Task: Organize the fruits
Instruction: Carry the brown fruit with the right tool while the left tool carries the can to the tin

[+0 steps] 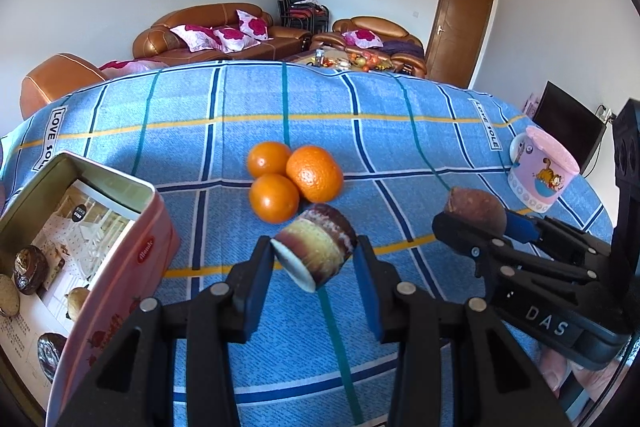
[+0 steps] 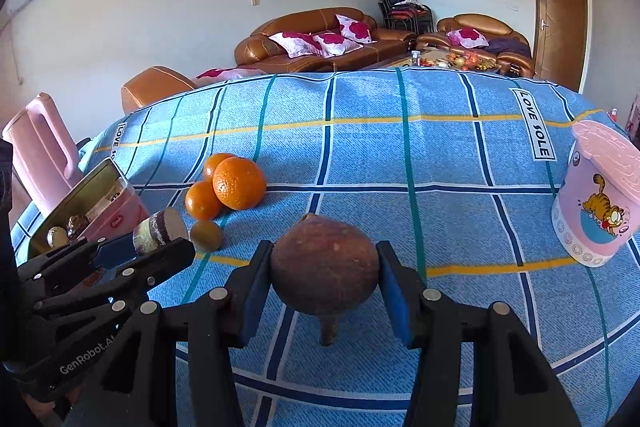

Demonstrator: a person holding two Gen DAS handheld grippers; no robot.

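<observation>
The left gripper [image 1: 314,261] squeezes a brown-and-cream striped chunk [image 1: 316,251] above the blue cloth [image 1: 400,131] – three oranges [image 1: 294,181] sit just behind. The right gripper [image 2: 326,281] squeezes a round brown fruit [image 2: 325,265] – the pink tin [image 1: 116,259] is far left

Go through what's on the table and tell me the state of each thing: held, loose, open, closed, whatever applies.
Left gripper: jaws shut on the striped cylinder.
Right gripper: jaws shut on the brown fruit.
Pink tin: open, items inside.
Three oranges: loose on the cloth, clustered, touching.
Pink cup: upright, lid on.
</observation>
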